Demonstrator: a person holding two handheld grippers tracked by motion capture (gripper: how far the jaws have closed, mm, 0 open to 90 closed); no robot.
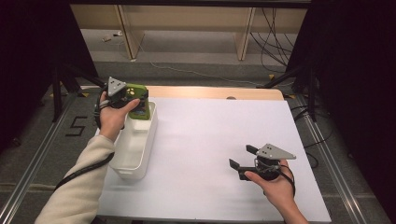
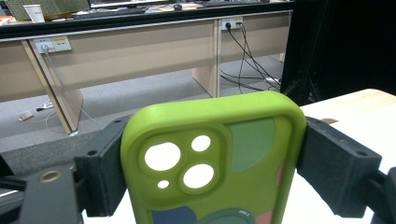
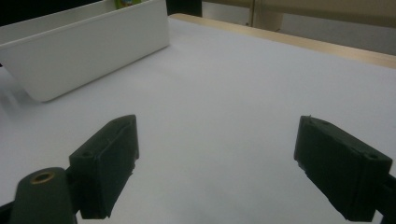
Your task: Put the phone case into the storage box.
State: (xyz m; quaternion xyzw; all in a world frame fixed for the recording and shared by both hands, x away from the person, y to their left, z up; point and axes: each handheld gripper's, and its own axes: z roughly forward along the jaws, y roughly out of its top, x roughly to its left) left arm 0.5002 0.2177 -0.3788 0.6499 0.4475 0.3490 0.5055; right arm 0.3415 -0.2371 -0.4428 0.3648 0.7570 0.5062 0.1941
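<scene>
While the left gripper (image 1: 138, 99) hangs over the far end of the long white plastic bin (image 1: 122, 167), its two black jaws are clamped on the sides of a lime-green soft phone case (image 2: 212, 158). In the left gripper view the case stands upright between the jaws, with its back toward the camera: the camera cut-outs sit at about 10 o'clock on it, and flat patches of grey-green, dark blue and pink are printed lower down. In the high view the case is at about 10 o'clock on the table, above the bin's far end, and I cannot tell if its lower edge touches the bin. The person's left hand (image 1: 113, 115) wraps the gripper body, and a cream sleeve (image 1: 77, 186) comes in from 7 o'clock.

At about 4 o'clock on the white table sheet (image 1: 205, 140), the right gripper (image 1: 242, 158) is held low by the right hand (image 1: 275, 184). Its jaws are spread wide apart with nothing between them, and they point toward 10 o'clock, where the bin lies. In the right gripper view the bare sheet shows between both jaws, and the bin's white wall (image 3: 84, 56) lies at 11 o'clock, well apart from them.
</scene>
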